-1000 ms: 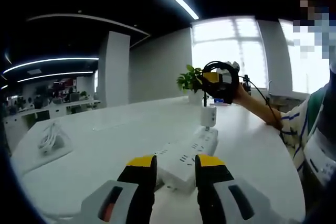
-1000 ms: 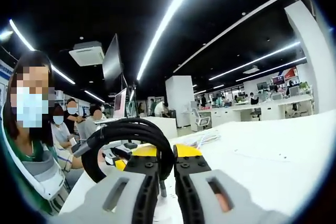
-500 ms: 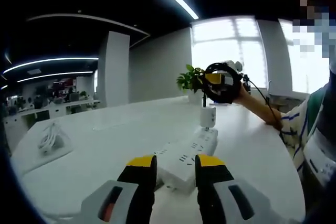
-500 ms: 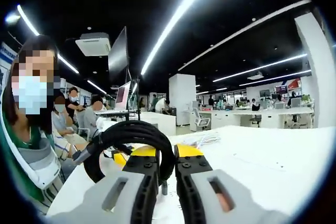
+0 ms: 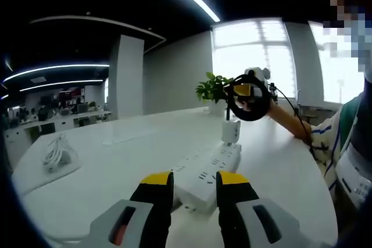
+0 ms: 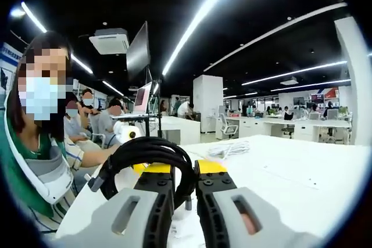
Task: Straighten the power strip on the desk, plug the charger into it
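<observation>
Since a second ago my right gripper has drifted slightly right and lower, jaws pinched on the looped black cable above the charger. My left gripper straddles the power strip end, jaws parted. I should steady that smooth white plastic bar, then press the boxy charger squarely down.

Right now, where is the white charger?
In the left gripper view the white charger stands upright at the far end of the power strip, right of centre, just below the right gripper and near the potted plant.
</observation>
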Motion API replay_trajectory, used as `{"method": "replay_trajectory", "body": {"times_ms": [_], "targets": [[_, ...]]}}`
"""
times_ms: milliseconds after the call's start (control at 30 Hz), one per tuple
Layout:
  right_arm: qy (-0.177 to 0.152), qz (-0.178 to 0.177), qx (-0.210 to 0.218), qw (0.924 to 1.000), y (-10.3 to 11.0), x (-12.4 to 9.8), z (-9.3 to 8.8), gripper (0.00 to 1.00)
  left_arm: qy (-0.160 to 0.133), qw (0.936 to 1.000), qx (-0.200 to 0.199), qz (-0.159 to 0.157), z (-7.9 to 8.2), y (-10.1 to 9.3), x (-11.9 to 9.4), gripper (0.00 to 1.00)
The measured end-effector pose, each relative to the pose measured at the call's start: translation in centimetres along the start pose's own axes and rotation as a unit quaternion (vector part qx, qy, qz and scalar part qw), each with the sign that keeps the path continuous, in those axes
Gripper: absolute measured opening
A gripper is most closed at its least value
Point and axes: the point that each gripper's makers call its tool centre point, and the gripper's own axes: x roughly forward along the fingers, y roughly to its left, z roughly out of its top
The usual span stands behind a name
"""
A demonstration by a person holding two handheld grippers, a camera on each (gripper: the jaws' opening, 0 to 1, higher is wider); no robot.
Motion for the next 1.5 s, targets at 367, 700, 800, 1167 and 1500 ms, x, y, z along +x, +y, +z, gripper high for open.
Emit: {"method": "replay_trajectory", "body": {"times_ms": [367,700,800,1167,1500], "targets": [[0.012,0.032,-0.024,0.9991,1.6,0.4,-0.5,0.13,0.000,1.0000,0.001,-0.002,-0.1,-0.1,0.1,0.29],[0.041,0.044,-0.077,0.9952,2.8,0.5,-1.5,0.14,0.002,1.0000,0.002,-0.001,-0.2,0.0,0.1,0.29],[0.050,0.046,-0.085,0.9941,3.0,0.7,-2.0,0.19,0.003,1.0000,0.001,0.000,-0.2,0.0,0.1,0.29],[0.092,0.039,-0.107,0.9892,2.9,1.0,-3.6,0.19,0.001,1.0000,0.001,0.001,-0.1,0.0,0.1,0.29],[0.169,0.051,-0.152,0.9725,2.8,0.4,-3.9,0.21,0.001,1.0000,-0.001,0.000,0.0,0.0,0.1,0.29]]}}
